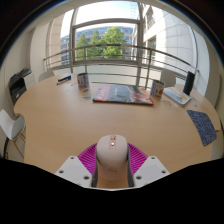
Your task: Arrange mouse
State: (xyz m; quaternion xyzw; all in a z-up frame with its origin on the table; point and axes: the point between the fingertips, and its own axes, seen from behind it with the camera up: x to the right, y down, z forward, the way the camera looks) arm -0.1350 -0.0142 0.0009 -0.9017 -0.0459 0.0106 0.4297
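We have the mouse (pixel 112 152) pinched between the pads of the gripper (pixel 112 160), near the worktop's (pixel 60 115) near edge — its rounded, smooth shell could squirt forward if our squeeze slackens or we tilt.

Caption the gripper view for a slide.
Fingers shut on a beige mouse above a round wooden table, windows beyond.

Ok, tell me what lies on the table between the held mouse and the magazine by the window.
Nothing: in the gripper view, bare wooden table stretches from the mouse in the gripper to the magazine.
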